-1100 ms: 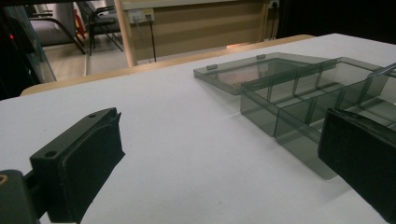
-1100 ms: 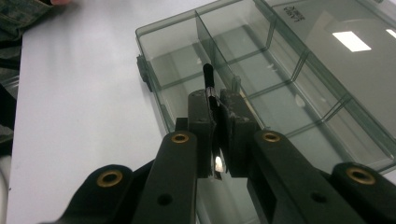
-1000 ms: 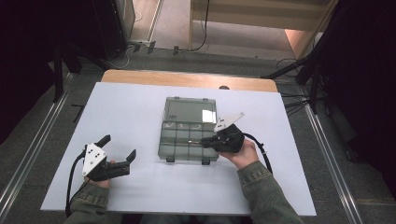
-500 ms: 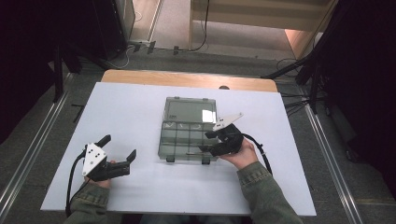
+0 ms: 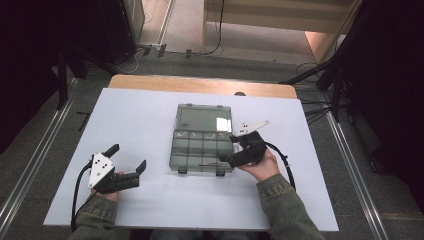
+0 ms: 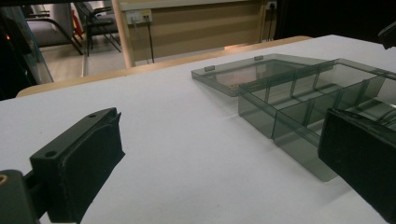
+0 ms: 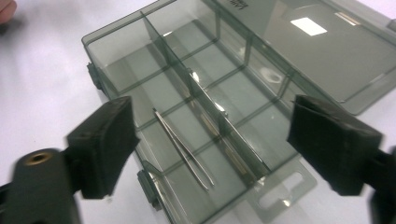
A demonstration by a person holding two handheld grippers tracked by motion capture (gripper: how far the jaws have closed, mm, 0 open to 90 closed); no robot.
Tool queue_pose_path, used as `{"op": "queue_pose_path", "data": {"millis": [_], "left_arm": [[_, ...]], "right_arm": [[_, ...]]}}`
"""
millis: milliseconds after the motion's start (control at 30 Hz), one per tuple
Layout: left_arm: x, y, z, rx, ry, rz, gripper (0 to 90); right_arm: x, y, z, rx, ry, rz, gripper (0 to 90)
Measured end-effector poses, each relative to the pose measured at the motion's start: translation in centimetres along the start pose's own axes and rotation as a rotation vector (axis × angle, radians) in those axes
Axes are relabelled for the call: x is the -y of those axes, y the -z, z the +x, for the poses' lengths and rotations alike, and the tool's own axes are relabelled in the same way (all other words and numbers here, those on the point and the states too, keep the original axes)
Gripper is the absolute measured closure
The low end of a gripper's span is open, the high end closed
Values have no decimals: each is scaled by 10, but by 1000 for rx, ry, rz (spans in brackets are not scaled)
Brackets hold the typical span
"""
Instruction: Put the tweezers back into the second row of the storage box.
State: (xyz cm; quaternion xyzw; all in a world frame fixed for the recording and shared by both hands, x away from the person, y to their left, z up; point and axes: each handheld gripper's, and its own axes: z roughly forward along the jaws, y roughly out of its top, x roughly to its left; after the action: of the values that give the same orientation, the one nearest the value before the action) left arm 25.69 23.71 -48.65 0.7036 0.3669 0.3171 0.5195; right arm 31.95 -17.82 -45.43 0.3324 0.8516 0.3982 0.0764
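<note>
A smoky clear compartment box (image 5: 197, 150) lies in the middle of the white table with its lid (image 5: 205, 119) folded open to the far side. Thin metal tweezers (image 7: 183, 148) lie flat in a long compartment of the box's near row (image 5: 210, 164). My right gripper (image 5: 230, 147) hovers at the box's right end, open, its jaws spread on either side of the tweezers (image 7: 217, 142) and holding nothing. My left gripper (image 5: 127, 158) rests open at the table's front left, well apart from the box (image 6: 317, 98), with bare table between its jaws (image 6: 219, 163).
The white tabletop (image 5: 145, 115) has a wooden strip (image 5: 200, 85) along its far edge. Metal rails run along the floor on both sides. Chairs and a wall stand beyond the table in the left gripper view.
The right gripper's jaws look wider apart than a second ago, and it has shifted slightly at the box's right end. The left gripper has stayed put.
</note>
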Motion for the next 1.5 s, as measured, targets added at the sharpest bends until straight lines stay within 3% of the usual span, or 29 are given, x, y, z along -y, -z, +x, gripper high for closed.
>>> {"op": "queue_pose_path", "data": {"millis": [67,467,567,667,700,1000,1200,1500], "left_arm": [[0,0,0,1,0,-2,0],[-1,0,-1,4,3,-7,0],[-1,0,-1,5,3,-10,0],[-1,0,-1,5,3,-13,0],[-1,0,-1,6,4,-13,0],[-2,-1,-1,12,2,-16,0],[-2,-2,-2,16,0,-15,0],[-2,-3,-3,20,3,-17,0]], "right_arm": [[5,4,1,30,-11,-10,0],[14,26,3,76,-39,-76,0],[20,33,2,73,-70,-109,0],[28,44,0,100,-92,-133,0],[35,54,-2,115,-112,-176,0],[63,81,-6,189,-173,-298,0],[77,90,-7,219,-202,-329,0],[100,97,-3,257,-214,-310,0]]}}
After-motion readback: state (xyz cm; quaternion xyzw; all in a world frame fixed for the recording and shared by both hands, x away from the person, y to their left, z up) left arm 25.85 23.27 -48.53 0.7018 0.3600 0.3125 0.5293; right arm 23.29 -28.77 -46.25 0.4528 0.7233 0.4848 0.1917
